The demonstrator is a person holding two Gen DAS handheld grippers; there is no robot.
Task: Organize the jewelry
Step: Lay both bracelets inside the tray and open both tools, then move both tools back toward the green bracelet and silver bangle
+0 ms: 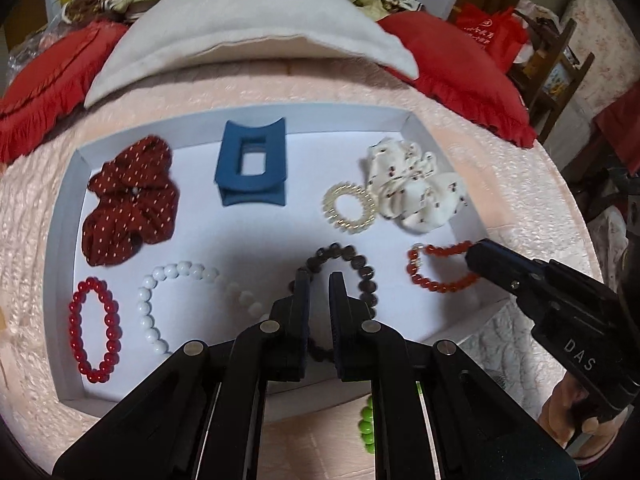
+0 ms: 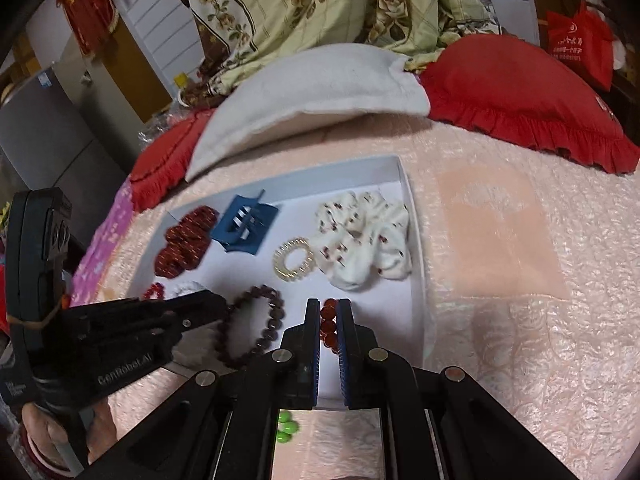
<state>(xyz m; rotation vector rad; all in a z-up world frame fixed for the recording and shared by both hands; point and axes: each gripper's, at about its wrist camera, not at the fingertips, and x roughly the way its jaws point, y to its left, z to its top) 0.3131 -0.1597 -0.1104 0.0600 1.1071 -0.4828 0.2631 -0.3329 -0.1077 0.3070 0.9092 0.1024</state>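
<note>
A white tray [image 1: 68, 208] on the bed holds a dark red scrunchie [image 1: 128, 200], a blue hair claw [image 1: 252, 164], a clear coil hair tie [image 1: 350, 208], a white scrunchie [image 1: 416, 184], a red bead bracelet [image 1: 94, 328], a white bead bracelet [image 1: 168, 304], a dark brown bead bracelet [image 1: 360, 268] and an orange-red bead bracelet [image 1: 436, 268]. My left gripper [image 1: 319, 280] hovers over the brown bracelet, jaws slightly apart with nothing between them. My right gripper [image 2: 328, 308] is shut on the orange-red bracelet [image 2: 329, 322] at the tray's right front. A green bead bracelet [image 1: 367, 424] lies outside the tray's front edge.
The tray [image 2: 416, 272] sits on a pink quilted bedspread [image 2: 520, 320]. A white pillow [image 1: 248, 32] and red frilled cushions [image 1: 460, 68] lie behind it, with a floral quilt [image 2: 320, 0] further back. A red bag [image 1: 492, 32] stands at the far right.
</note>
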